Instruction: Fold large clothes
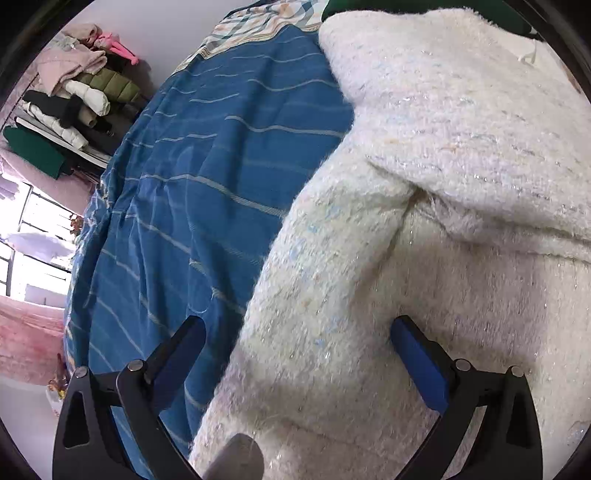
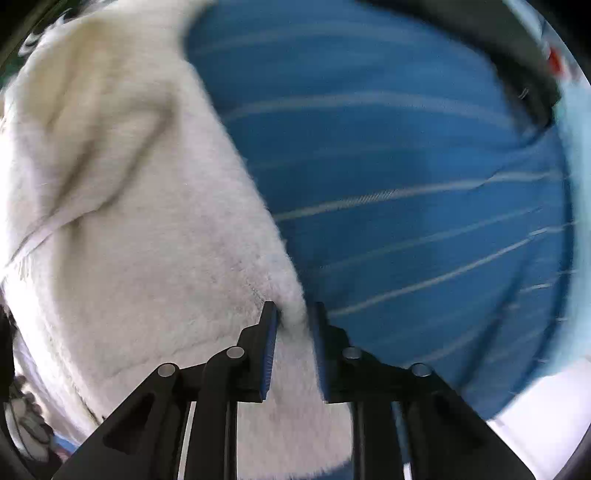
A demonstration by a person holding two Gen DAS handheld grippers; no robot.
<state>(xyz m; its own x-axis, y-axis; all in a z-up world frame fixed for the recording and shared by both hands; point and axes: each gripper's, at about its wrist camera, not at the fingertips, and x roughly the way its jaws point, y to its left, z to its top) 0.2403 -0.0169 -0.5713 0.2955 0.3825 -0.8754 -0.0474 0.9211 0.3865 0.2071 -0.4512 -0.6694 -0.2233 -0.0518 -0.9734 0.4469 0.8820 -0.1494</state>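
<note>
On blue bedspread [image 1: 207,177]: unlabelled white garment [image 1: 424,206]

1 white fuzzy garment [image 1: 424,184], 1 blue striped sheet [image 1: 207,177], approx. 6 stacked clothes [image 1: 74,96], blurry.

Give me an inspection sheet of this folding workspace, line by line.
Surface: bed with blue striped sheet.
Job's things: fuzzy white garment lying partly folded on the sheet.
Clutter: plaid fabric at the far end of the bed.
Grippers: left tongs wide open over the garment's edge; right tongs nearly closed, with the garment's edge between the pads.
Cables: nothing seen.
Surroundings: rack of piled clothes, bright window.
</note>
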